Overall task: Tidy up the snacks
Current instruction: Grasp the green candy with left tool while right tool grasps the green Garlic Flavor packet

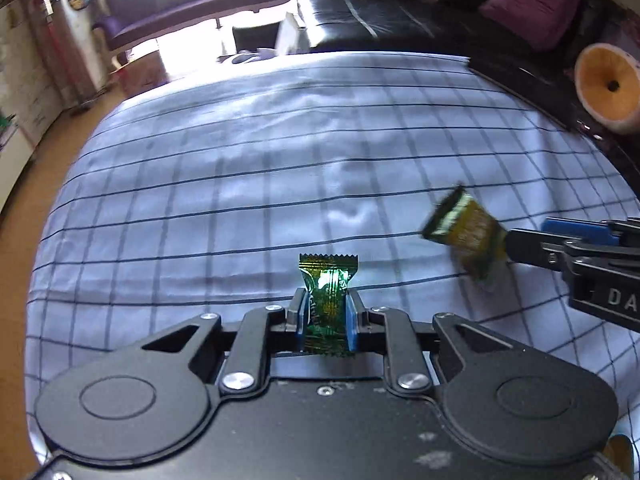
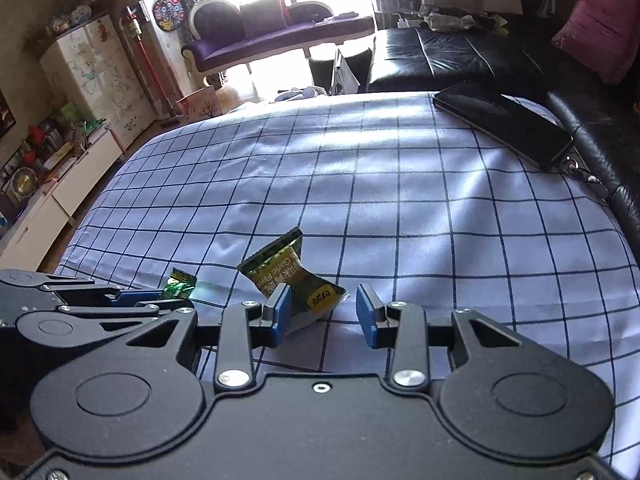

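My left gripper (image 1: 325, 312) clamped on green candy (image 1: 326, 304), lifted above checked cloth (image 1: 240, 184). My right gripper (image 2: 324, 312): snack packet (image 2: 286, 276) against left pad only, jaws apart, grip doubtful. Firm up before placing; set both side by side.

The olive-green snack packet (image 2: 290, 280) carries upside-down white print reading "Garlic Flav", cut off at its fold. Beside it, the right gripper (image 1: 505, 245) shows white letters "DA" on its black body, cut at the frame edge.
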{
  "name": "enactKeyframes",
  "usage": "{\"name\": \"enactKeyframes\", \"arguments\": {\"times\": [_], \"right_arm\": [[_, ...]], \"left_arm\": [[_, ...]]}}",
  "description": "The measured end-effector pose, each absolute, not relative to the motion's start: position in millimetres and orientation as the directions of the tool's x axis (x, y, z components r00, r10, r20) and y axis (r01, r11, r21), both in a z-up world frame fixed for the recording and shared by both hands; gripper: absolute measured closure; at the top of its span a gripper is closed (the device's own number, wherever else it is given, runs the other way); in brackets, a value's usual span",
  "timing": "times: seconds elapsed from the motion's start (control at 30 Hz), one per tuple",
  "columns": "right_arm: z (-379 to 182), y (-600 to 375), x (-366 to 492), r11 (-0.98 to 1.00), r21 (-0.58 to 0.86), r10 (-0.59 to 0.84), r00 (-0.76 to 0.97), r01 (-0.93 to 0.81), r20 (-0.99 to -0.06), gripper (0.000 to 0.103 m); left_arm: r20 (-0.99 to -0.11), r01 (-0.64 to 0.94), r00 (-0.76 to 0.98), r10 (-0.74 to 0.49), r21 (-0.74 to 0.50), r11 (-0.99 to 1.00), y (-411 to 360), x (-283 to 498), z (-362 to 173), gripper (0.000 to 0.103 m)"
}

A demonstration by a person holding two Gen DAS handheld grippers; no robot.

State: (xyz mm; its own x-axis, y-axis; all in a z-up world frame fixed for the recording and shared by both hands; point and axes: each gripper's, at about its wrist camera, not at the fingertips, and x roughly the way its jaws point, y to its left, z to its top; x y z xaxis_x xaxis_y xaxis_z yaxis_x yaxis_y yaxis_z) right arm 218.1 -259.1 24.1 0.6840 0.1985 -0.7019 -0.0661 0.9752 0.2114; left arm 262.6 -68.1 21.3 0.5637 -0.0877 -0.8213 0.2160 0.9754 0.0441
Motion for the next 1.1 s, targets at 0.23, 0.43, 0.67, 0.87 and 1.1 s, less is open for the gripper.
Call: {"name": "enactKeyframes", "arguments": {"times": [0.23,0.43,0.67,0.87,1.1], "right_arm": [[21.7,-239.6,222.7,0.982,0.107,0.189,0.735,-0.158,-0.651,0.055],[14.0,-223.4,224.1,0.974,0.021,0.187,0.742,-0.227,-0.644,0.055],[4.0,-217.0,227.2,0.976,0.008,0.174,0.753,-0.219,-0.635,0.049],[-1.3,-209.0,231.8,0.974,-0.022,0.16,0.755,-0.224,-0.636,0.048],[-10.9,-208.3,232.0,0.977,-0.036,0.139,0.757,-0.21,-0.638,0.052]], "left_arm": [[-0.838,0.16,0.536,-0.102,-0.017,0.987,-29.2,268.6,14.9,0.081],[-0.838,0.171,0.54,-0.078,0.019,0.985,-34.9,267.7,9.3,0.081],[-0.832,0.175,0.55,-0.067,0.037,0.984,-38.9,266.1,5.9,0.083],[-0.831,0.179,0.553,-0.058,0.051,0.982,-42.0,263.6,7.9,0.083],[-0.832,0.179,0.552,-0.056,0.052,0.983,-42.8,264.1,8.6,0.083]]}}
